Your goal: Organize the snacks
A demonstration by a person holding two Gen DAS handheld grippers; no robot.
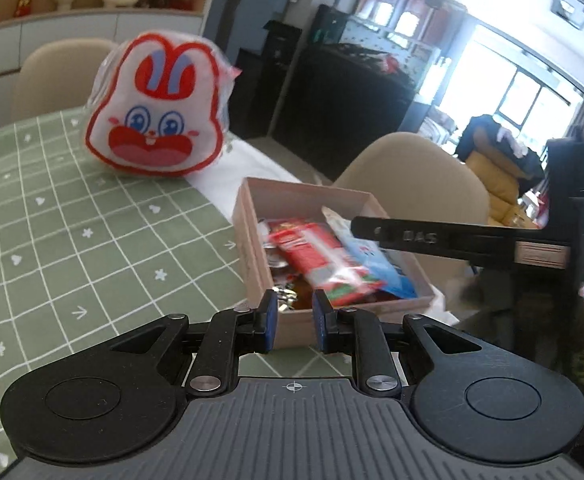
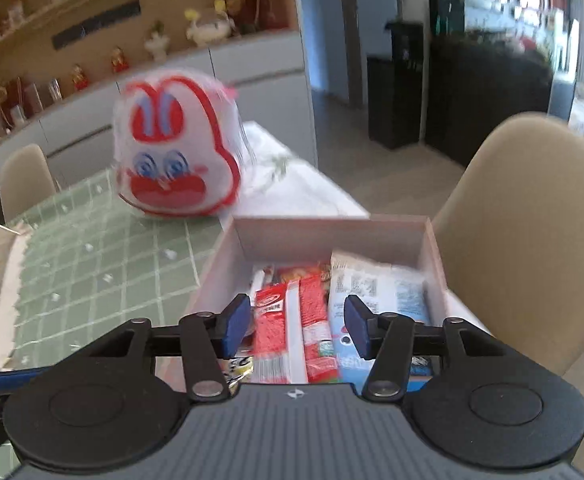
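left gripper (image 1: 294, 318) hangs empty just before the near wall of the cardboard box (image 1: 248, 240), its blue pads a narrow gap apart; right gripper (image 2: 296, 326), jaws spread wide and empty, hovers over the box interior. inside lie a red snack packet (image 2: 288, 332) and a blue-and-white packet (image 2: 376, 292) side by side. a rabbit-face bag (image 1: 154, 112) stands on the green checked tablecloth (image 1: 72, 240) beyond the box

A table covered by a green cloth with a white grid and small white motifs (image 1: 92, 240) is seen. On it, a white-and-red rabbit-faced plastic bag (image 1: 158, 106) is stood near the far edge, and an open pale cardboard box (image 1: 252, 256) is set nearer, beside a bare white strip (image 1: 248, 164).
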